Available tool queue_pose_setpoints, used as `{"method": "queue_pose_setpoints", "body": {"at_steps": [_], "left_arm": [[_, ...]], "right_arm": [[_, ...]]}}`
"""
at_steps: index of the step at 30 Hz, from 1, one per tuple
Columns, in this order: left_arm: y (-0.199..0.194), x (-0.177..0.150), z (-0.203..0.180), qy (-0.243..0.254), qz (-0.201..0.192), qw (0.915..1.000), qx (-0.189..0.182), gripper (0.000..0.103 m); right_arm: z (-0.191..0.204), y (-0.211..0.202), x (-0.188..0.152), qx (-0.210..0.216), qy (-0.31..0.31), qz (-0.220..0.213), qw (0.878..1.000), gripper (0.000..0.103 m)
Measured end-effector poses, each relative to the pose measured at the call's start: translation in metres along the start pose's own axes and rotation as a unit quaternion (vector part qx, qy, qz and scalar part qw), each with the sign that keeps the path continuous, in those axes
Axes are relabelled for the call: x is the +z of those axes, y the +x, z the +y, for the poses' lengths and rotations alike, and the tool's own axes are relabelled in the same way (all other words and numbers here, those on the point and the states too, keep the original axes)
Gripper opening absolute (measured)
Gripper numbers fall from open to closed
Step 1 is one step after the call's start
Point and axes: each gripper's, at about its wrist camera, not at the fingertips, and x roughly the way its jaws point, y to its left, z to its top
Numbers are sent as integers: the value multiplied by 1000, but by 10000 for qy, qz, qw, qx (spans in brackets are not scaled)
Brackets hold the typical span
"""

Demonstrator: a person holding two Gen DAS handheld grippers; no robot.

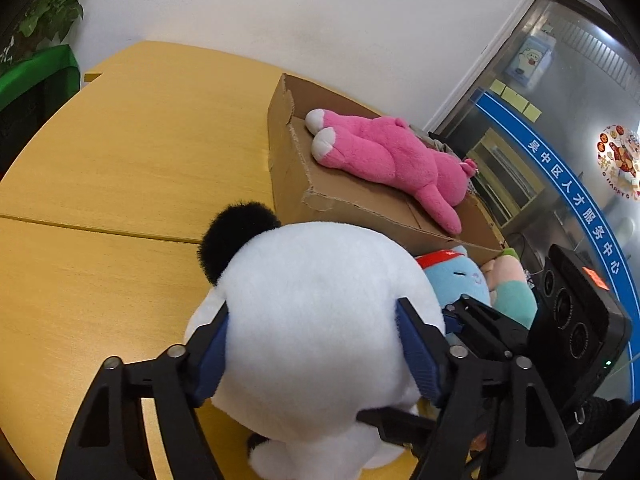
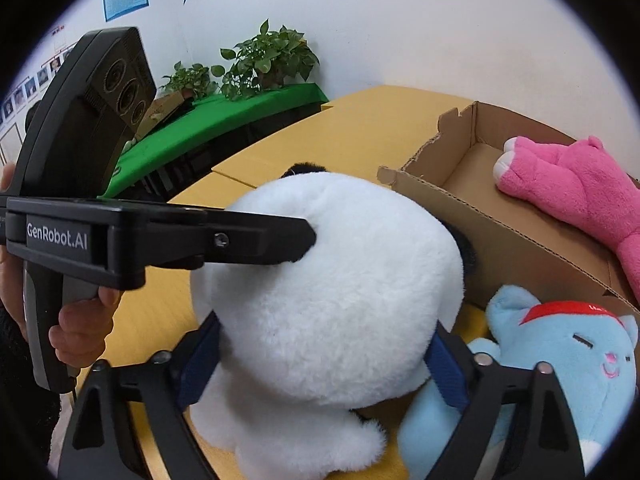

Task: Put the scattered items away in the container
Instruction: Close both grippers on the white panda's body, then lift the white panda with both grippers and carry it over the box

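Slippage is the main worry: the white plush panda (image 1: 320, 320) is round, soft and bulky, so it could squirt out of a two-sided squeeze as it is lifted, or catch on the torn near wall of the cardboard box (image 1: 296, 184) and drag the box across the yellow table (image 1: 120, 152). The blue plush cat (image 2: 560, 364), pressed against the panda's side, might be knocked off the table edge (its far side is hidden). Both tools grip the panda's head: the left gripper (image 1: 316, 356) has its blue pads sunk into the fur on either side, jaws spread wide around it, and the right gripper (image 2: 324, 360) clamps it likewise from the other direction. The panda sits on the table just beside the box, where a pink plush toy (image 1: 396, 160) already lies.
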Motion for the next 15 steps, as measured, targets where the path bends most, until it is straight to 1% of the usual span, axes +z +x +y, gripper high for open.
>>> {"method": "queue_pose_setpoints", "body": {"at_steps": [2,4,7,9,11,13,15], "left_arm": [[-8,2,-12,154,-78,9998,39,73],[-19,7,-30,415,-231,9988,71,73],[-38,27,-60,699,-517,9962,-29,73],[-49,50,-82,949,-768,9924,-149,73],[-52,77,-101,1167,-939,9883,-275,73],[-44,108,-117,1349,-988,9852,-374,73],[-28,140,-127,1447,-975,9836,-454,73]], "right_arm": [[0,-9,-2,13,80,-90,9999,77],[0,-22,-3,34,165,-224,9996,75],[-3,-50,6,14,268,-611,9978,75],[-11,-79,22,-82,288,-983,9947,75],[-23,-104,41,-230,268,-1336,9904,75],[-39,-121,60,-461,191,-1603,9858,75],[-57,-128,77,-647,193,-1711,9829,75]]}}
